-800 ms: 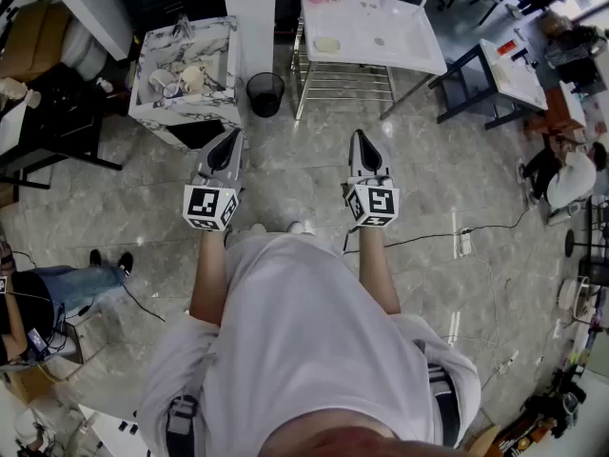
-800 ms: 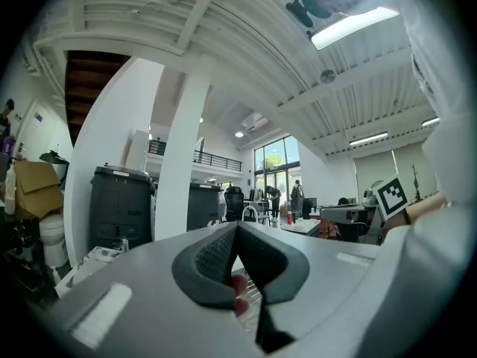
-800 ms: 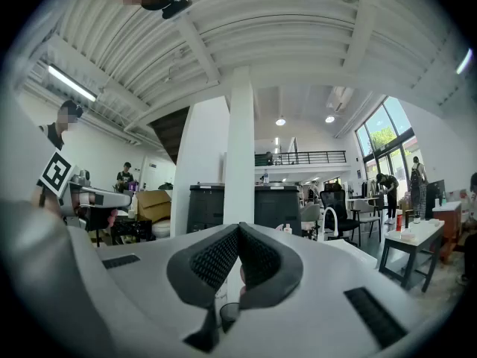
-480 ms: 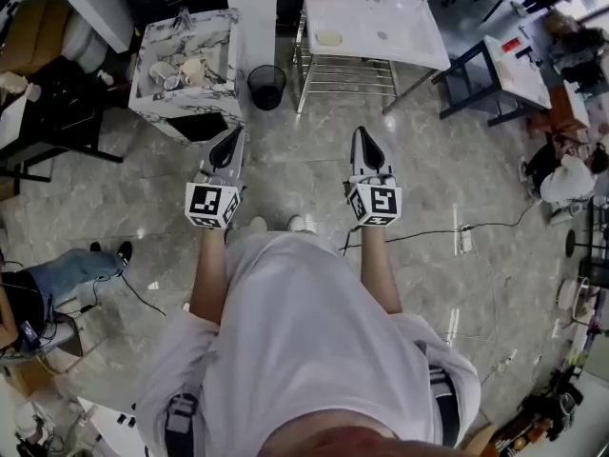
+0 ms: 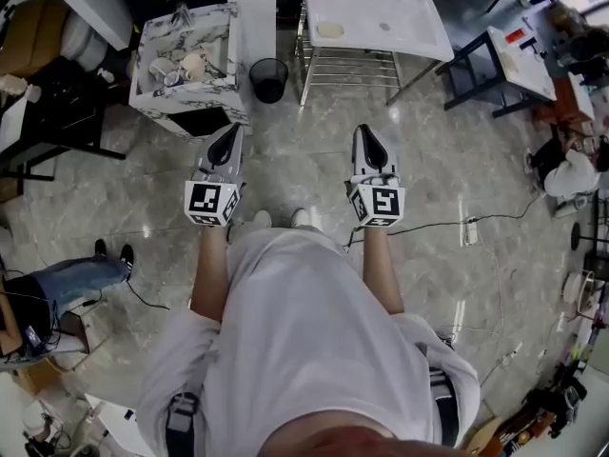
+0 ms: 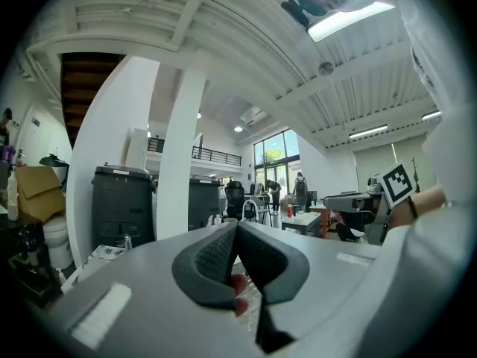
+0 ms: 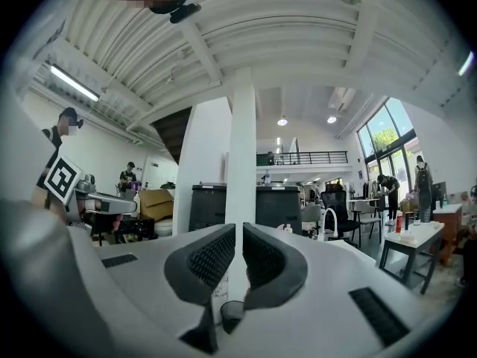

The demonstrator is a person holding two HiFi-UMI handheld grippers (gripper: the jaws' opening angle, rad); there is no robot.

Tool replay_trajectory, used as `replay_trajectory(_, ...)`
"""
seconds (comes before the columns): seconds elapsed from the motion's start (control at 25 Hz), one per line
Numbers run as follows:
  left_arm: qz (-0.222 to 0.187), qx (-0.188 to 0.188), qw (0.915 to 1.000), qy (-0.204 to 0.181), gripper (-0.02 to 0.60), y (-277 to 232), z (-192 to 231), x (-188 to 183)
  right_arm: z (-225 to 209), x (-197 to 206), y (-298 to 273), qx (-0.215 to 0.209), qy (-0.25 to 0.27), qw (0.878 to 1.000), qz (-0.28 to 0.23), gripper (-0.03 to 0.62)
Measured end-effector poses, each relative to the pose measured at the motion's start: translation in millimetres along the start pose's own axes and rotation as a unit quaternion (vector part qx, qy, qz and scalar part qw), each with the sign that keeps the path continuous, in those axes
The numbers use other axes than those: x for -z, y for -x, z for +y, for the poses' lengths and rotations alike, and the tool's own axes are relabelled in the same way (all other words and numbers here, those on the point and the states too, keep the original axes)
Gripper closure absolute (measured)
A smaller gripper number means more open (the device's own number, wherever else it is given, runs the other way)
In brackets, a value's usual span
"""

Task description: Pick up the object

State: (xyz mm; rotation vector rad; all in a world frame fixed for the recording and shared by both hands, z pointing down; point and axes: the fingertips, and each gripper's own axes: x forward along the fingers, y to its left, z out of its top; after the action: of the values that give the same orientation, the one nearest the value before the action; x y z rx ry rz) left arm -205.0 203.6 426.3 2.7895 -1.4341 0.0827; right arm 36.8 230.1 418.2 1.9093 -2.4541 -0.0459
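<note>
Grey marble floor (image 5: 285, 165) is lying beneath both tools. Both the left tool (image 5: 228, 131) and the right tool (image 5: 365, 133) are hovering with jaws pressed together, pinching nothing. Small objects (image 5: 179, 68) are resting on the marble-patterned counter (image 5: 205, 114), ahead of the left tool and well apart from both tools; which one the task means cannot be told.

The floor (image 5: 295, 165) under both tools is glossy, veined stone-look tile. The left gripper (image 5: 228, 133) and right gripper (image 5: 366, 133) have smooth matt grey plastic shells and dark dimpled pads (image 7: 212, 258). Ahead of the right one, a glossy white sink (image 5: 419, 41) sits on a shiny metal wire frame (image 5: 347, 70). Ahead of the left stands a marble-patterned cabinet (image 5: 176, 106).
</note>
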Motion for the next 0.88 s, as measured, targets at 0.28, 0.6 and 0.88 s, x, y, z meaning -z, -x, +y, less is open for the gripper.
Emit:
replay_trajectory(0.28, 0.004, 0.006, 1.0, -0.005, 0.583, -5.6, -4.4, 1.8, -7.9, 7.5, 6.7, 0.007, -0.008, 1.0, 0.02, 0.351)
replay_trajectory(0.6, 0.013, 0.009, 0.9998, -0.011, 0.583, -21.7, -17.4, 3.4, -32.3, 7.2, 15.2, 0.021, -0.006, 1.0, 0.014, 0.175)
replay_trajectory(0.88, 0.018, 0.004, 0.9994, -0.029, 0.583, -36.4, -34.8, -3.0, -59.2, 8.9, 19.0, 0.019, -0.012, 1.0, 0.002, 0.148)
